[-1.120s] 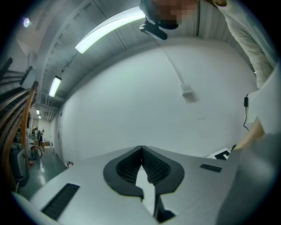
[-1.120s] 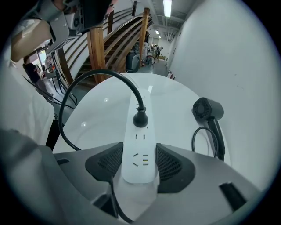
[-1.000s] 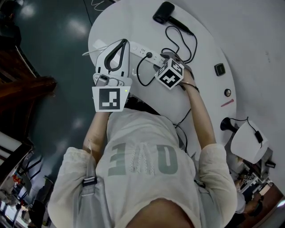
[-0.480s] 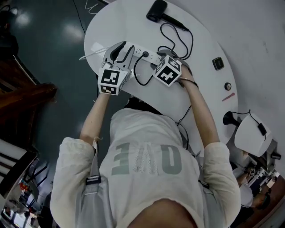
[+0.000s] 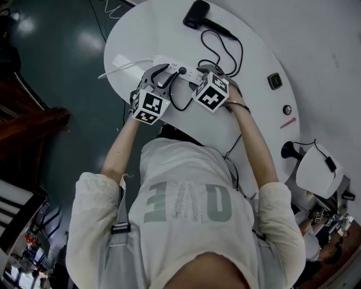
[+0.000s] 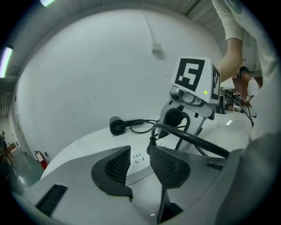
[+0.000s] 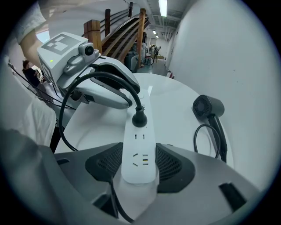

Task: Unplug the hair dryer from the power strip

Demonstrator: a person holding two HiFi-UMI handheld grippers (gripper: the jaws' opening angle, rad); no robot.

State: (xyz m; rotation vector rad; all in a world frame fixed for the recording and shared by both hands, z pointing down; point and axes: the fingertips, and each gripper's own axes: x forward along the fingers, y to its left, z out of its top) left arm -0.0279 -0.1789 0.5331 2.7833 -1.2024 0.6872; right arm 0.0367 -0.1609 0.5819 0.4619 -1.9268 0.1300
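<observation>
A white power strip (image 5: 192, 72) lies on the round white table (image 5: 146, 34). The hair dryer's black plug (image 7: 139, 118) sits in one of its sockets. My right gripper (image 7: 139, 169) is shut on the strip's near end, a pad against each side. My left gripper (image 6: 139, 151) is open and low over the strip (image 6: 175, 141), with only bare strip between its pads. The plug (image 6: 153, 140) stands just past its right fingertip. The black hair dryer (image 5: 197, 14) lies at the table's far edge, and its cable (image 5: 225, 42) loops back to the strip.
The strip's white lead (image 5: 121, 68) trails off the table's left side. A small dark square (image 5: 276, 80), a round knob (image 5: 287, 110) and a red stick (image 5: 287, 123) lie on the pale surface right of the table. Dark floor is at the left.
My left gripper came down from above the table's near edge to the strip beside the plug, and its jaws opened. The right gripper stayed on the strip.
</observation>
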